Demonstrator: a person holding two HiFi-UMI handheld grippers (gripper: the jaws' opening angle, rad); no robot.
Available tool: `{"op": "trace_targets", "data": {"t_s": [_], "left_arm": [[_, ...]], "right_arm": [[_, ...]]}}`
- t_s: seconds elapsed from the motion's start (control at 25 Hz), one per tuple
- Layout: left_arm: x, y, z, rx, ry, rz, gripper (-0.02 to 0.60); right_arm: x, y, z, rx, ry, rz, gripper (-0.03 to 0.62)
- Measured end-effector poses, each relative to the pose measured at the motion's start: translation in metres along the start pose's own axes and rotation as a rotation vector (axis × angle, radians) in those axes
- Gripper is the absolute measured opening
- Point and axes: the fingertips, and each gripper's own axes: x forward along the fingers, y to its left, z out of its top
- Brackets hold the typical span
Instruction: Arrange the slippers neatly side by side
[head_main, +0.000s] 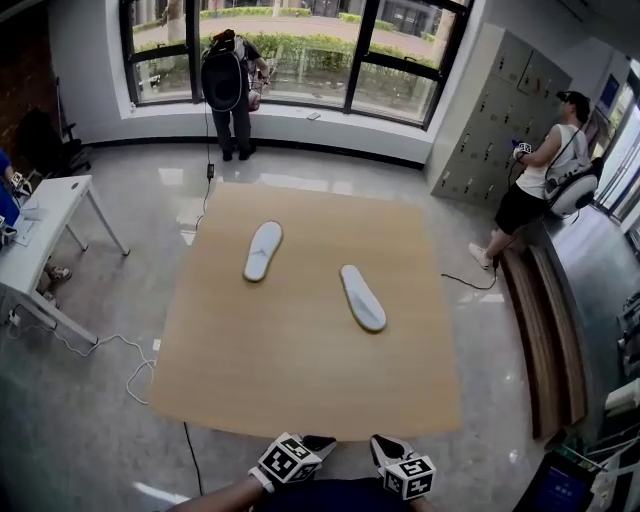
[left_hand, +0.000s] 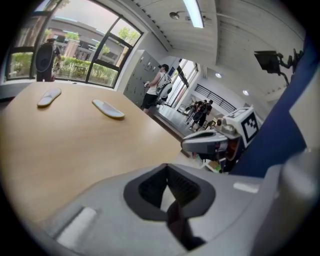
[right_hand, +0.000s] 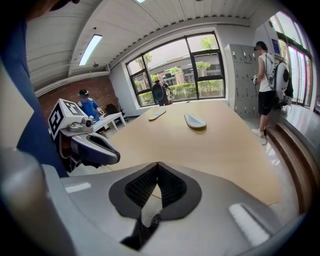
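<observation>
Head view is showing one white flat fabric slipper (head_main: 263, 250) and its twin (head_main: 362, 297) lying well apart on the tan wooden tabletop (head_main: 300, 390), looking light and floppy (pinching a side edge should suit). Left gripper (head_main: 318, 443) and right gripper (head_main: 385, 447) are hovering closed, empty.

Glossy grey floor (head_main: 80, 420), tall windows (head_main: 300, 45), lockers (head_main: 495, 110)

Grey left gripper (left_hand: 166, 167) and right gripper (right_hand: 157, 165), black ribbed jaws, black-and-white marker cubes (head_main: 288, 462), dark blue top (head_main: 330, 496).
</observation>
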Motion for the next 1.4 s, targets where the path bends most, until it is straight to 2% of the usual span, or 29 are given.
{"op": "trace_targets", "data": {"t_s": [0.16,0.32,0.48,0.72,0.88,1.0,1.12,1.24,1.4], "left_arm": [[-0.007,0.020,-0.004,-0.083,0.004,0.003,0.003],[0.004,0.030,0.005,-0.094,0.021,0.030,0.003],[0.017,0.039,0.013,-0.064,0.054,0.096,0.003],[0.023,0.056,0.061,-0.081,0.025,0.231,0.003],[0.030,0.060,0.073,-0.069,0.018,0.304,0.003],[0.023,0.061,0.075,-0.106,0.021,0.364,0.003],[0.018,0.065,0.076,-0.153,0.024,0.416,0.003],[0.018,0.068,0.075,-0.174,0.032,0.437,0.003],[0.032,0.073,0.082,-0.123,0.065,0.423,0.003]], "right_arm": [[0.019,0.009,0.007,-0.031,0.032,0.034,0.011],[0.038,0.000,0.015,-0.021,0.053,0.081,0.009],[0.059,-0.008,0.032,-0.014,0.051,0.154,0.009],[0.081,-0.030,0.078,-0.068,-0.009,0.258,0.009],[0.089,-0.039,0.083,-0.052,-0.020,0.316,0.009],[0.097,-0.047,0.083,-0.049,-0.020,0.354,0.009],[0.102,-0.067,0.085,-0.007,-0.014,0.353,0.011],[0.108,-0.078,0.088,0.040,-0.028,0.340,0.009],[0.114,-0.079,0.108,0.039,-0.088,0.339,0.009]]}}
